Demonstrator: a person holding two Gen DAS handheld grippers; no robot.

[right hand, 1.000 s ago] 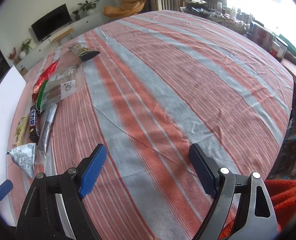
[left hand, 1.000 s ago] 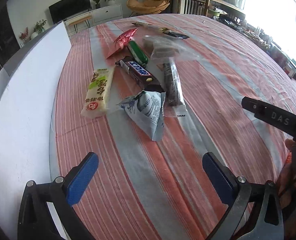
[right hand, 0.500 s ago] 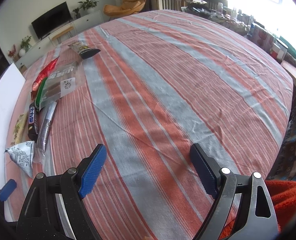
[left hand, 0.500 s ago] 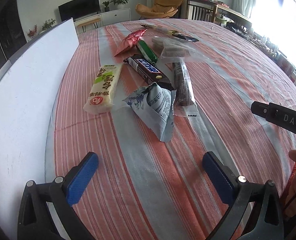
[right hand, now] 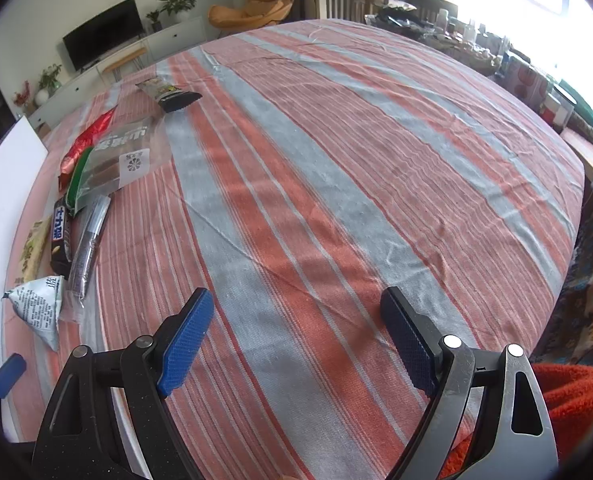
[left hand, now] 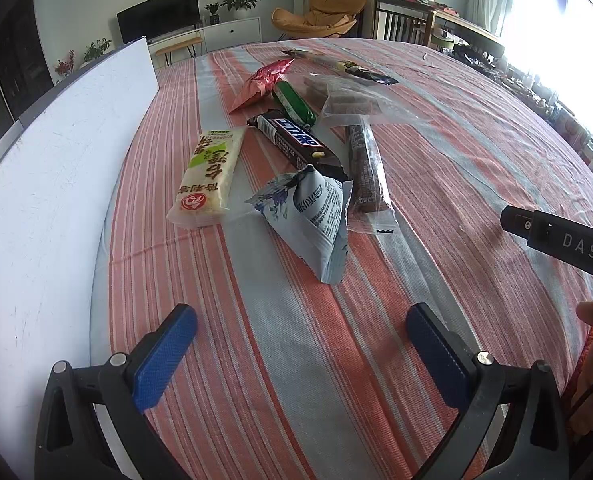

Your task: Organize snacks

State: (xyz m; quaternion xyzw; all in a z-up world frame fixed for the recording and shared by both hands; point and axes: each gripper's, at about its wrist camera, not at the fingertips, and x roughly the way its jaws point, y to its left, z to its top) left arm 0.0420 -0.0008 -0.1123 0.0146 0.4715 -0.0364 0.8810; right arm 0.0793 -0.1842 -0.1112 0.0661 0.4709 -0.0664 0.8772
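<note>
1. Red-and-grey striped cloth covering the desk (left hand: 476, 168): all the snacks lie in one loose cluster on its left side, near a white flat board (left hand: 48, 184) along the left edge.
2. Left tongs (left hand: 296, 344): blue pads wide apart, holding nothing, low over bare cloth. The cluster lies straight ahead of them, so the left hand is nearer.
3. Right tongs (right hand: 296, 332): also spread open and empty, over bare cloth, with the snacks well off to their left.
4. Grey-white triangular foil pouch (left hand: 312, 220): nearest snack to the left tongs, point toward them, small print unreadable. Probably the first pick.
5. Pale yellow-green rectangular packet (left hand: 208, 176): just left of the pouch, long axis running away from the tongs; Chinese characters and a red round logo.
6. Dark brown chocolate bar with blue-on-white Chinese lettering (left hand: 292, 140): lies diagonally, near end touching the pouch.
7. Clear-wrapped dark stick snack (left hand: 366, 168): right of the pouch, long axis away.
8. Farther back: clear bag of brown pieces (left hand: 352, 100), green tube (left hand: 292, 104), red foil pack (left hand: 262, 82).
9. "DAS" is printed on the black arm (left hand: 564, 240) at right.
</note>
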